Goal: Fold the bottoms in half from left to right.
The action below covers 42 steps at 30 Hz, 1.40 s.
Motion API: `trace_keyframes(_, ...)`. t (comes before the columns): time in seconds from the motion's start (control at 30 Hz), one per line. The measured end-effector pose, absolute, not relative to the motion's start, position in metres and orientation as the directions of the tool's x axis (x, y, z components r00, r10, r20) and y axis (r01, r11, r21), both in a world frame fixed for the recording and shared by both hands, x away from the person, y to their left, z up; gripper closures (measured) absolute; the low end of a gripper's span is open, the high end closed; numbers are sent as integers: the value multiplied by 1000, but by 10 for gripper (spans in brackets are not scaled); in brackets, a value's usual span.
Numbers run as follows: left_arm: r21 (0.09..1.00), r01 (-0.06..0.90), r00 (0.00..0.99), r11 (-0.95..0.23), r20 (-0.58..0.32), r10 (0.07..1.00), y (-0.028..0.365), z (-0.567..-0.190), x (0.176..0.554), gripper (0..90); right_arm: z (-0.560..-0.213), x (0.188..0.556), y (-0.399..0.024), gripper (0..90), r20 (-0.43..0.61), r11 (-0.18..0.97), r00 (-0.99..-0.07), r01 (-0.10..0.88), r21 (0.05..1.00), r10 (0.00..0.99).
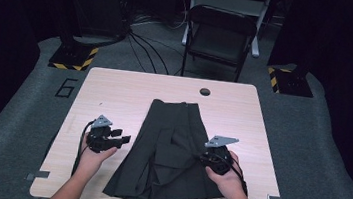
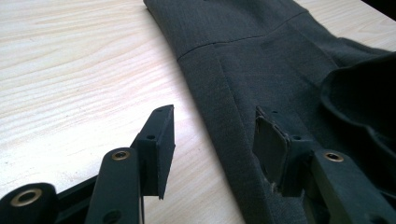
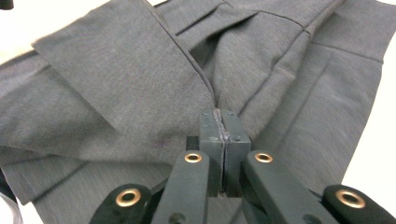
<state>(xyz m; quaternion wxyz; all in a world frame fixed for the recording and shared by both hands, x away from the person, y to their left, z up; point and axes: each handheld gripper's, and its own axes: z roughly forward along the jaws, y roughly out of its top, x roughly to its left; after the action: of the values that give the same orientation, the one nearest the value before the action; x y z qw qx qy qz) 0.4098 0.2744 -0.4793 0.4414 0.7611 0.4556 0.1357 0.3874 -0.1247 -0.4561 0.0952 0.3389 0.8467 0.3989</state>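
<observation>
Left gripper (image 1: pixel 123 139) sits at the left edge of the dark grey skirt (image 1: pixel 171 149), jaws apart, one over bare wooden table (image 1: pixel 115 87), the other over the hem side; nothing pinched. Skirt lies flat mid-table, waistband toward the far edge, hem near the person. Right gripper (image 1: pixel 206 157) on the skirt's right half, jaws pressed together, clamping a raised fold of the cloth.
</observation>
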Motion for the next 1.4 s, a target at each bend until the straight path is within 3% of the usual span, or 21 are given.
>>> trace_keyframes(0.5,790,569,572,-228,-182,800,263,-483,408,485,-486,372,-141,885,132,492,-742,554,671,657)
trace_keyframes(0.6,783,572,584,-245,-179,791,262,-483,408,484,-488,368,-146,819,134,501,-734,573,648,666)
trace_keyframes(0.77,787,570,577,-235,-180,797,260,-484,409,484,-477,372,-151,719,158,442,-723,564,698,672)
trace_keyframes(1.1,784,572,584,-243,-181,791,263,-484,409,482,-454,387,-109,588,204,407,-761,529,744,615)
trace_keyframes(1.4,789,574,567,-218,-192,801,267,-483,409,482,-440,397,-67,542,189,425,-799,484,765,571)
